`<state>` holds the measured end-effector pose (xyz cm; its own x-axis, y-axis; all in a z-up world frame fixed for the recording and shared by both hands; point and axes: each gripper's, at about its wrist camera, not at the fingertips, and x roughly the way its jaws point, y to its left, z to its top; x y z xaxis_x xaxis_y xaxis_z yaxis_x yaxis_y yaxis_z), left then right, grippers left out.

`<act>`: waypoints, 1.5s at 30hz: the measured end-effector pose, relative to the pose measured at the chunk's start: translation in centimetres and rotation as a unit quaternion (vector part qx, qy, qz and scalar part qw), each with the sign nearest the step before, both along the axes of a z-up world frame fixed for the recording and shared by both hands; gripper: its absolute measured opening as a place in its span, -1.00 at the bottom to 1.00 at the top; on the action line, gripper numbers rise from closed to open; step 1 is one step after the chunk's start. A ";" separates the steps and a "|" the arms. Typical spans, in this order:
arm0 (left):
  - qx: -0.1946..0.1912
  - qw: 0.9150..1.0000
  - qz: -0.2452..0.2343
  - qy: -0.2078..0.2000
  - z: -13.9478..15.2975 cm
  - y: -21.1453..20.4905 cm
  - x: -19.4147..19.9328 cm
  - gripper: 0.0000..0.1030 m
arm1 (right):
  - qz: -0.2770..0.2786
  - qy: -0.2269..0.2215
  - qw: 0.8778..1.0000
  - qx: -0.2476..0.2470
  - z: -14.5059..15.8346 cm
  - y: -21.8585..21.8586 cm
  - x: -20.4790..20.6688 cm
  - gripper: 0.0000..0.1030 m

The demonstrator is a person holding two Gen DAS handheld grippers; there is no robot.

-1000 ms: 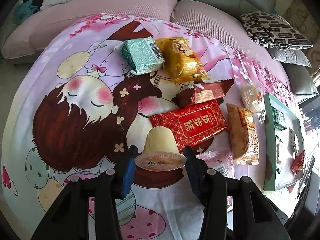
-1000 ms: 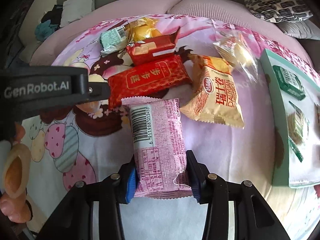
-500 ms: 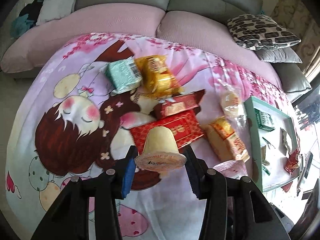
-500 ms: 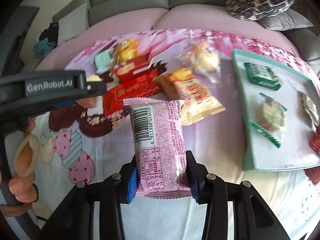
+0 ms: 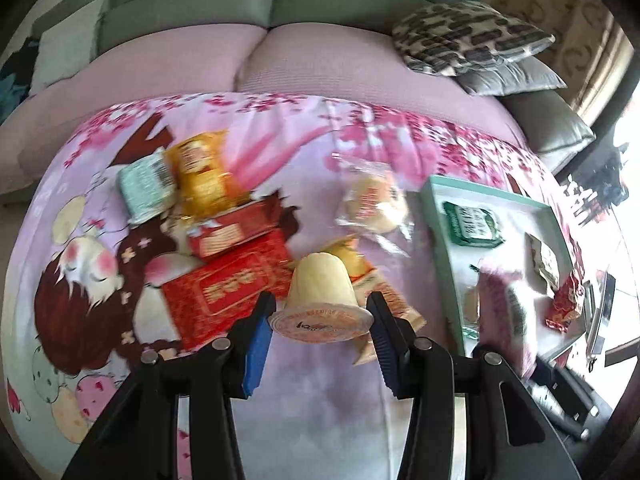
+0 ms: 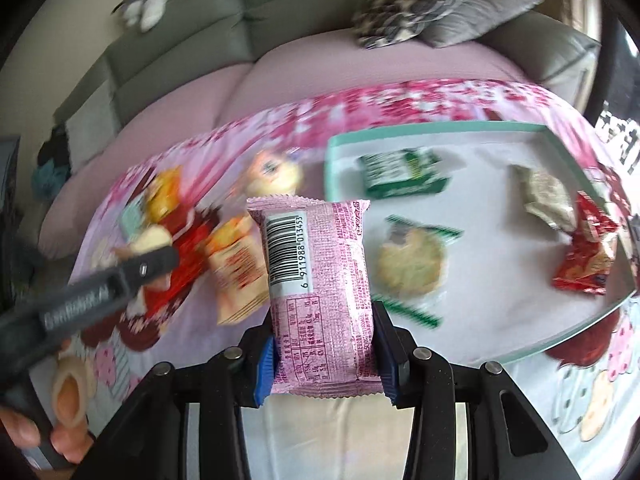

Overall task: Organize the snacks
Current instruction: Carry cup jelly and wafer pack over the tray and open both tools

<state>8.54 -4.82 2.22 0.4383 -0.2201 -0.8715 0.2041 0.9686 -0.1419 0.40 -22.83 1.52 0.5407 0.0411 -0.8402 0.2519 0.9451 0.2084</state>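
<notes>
My left gripper [image 5: 320, 322] is shut on a pale yellow jelly cup [image 5: 322, 294], held by its rim above the cartoon blanket. My right gripper [image 6: 324, 352] is shut on a pink snack packet [image 6: 318, 280] with a barcode, held upright near the left edge of the teal-rimmed tray [image 6: 440, 130]. That tray [image 5: 434, 216] lies at the right in the left wrist view, and the pink packet [image 5: 504, 312] shows blurred over it. Inside lie a green packet [image 6: 404, 174], a round biscuit in clear wrap [image 6: 410, 268], a beige packet [image 6: 548, 196] and a red packet [image 6: 586, 260].
Loose snacks lie on the blanket: a red box [image 5: 228, 284], a red wrapper [image 5: 236, 232], a gold packet [image 5: 204, 176], a mint packet [image 5: 146, 188], a clear-wrapped bun [image 5: 374, 204]. Patterned cushions [image 5: 468, 38] rest on the sofa behind. A person's hand [image 6: 60, 412] grips the left tool.
Both grippers have swung to the right with their snacks still held. The tray has come further into both views, and the pink packet now hangs by its left edge.
</notes>
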 end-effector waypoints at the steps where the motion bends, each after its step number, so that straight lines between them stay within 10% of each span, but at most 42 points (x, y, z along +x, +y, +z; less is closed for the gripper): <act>1: 0.004 1.000 -0.004 0.000 -0.1 -0.4 0.0 -0.06 | -0.009 -0.001 1.000 0.000 0.0 -0.6 0.1 -0.14; 45: -0.041 0.987 -0.152 -0.040 -2.8 -22.3 4.0 -0.05 | -0.225 0.004 0.974 0.000 -2.8 -19.9 4.9 -0.13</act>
<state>12.53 -27.14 -0.57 0.4083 -0.4194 -0.8108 0.4967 0.8473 -0.1882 5.34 -42.68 -1.32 0.4976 -0.1983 -0.8444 0.6417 0.7392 0.2046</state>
